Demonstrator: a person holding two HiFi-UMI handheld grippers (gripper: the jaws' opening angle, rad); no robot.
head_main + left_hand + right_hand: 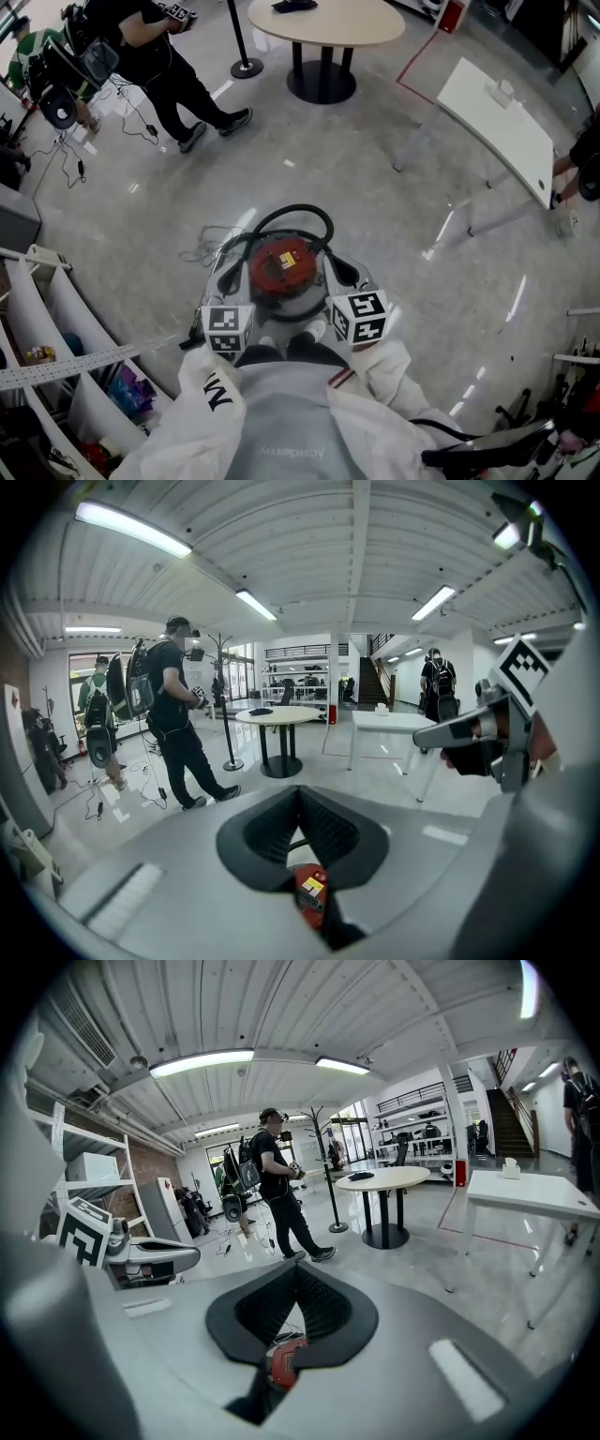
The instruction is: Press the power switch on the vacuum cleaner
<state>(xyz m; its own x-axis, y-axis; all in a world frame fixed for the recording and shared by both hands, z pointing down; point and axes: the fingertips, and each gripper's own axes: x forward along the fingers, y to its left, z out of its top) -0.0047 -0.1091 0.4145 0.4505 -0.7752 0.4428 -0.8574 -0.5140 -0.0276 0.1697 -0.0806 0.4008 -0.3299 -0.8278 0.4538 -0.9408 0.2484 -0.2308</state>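
Observation:
The vacuum cleaner [281, 269] stands on the floor just ahead of me, a round canister with a red top and a black hose [292, 215] looped behind it. I cannot make out its power switch. My left gripper [229, 327] hovers at its near left and my right gripper [357, 317] at its near right, both above the canister and apart from it. In the left gripper view the left gripper [300, 791] is shut on nothing, with the red top [310, 893] showing through the slit. The right gripper [296, 1267] is likewise shut, with the red top [280, 1364] below it.
White shelving [58, 309] with small items runs along my left. A loose cable [201, 246] lies left of the vacuum. A person in black [167, 58] walks at the far left. Ahead stand a round table [325, 22] and a white table [497, 114].

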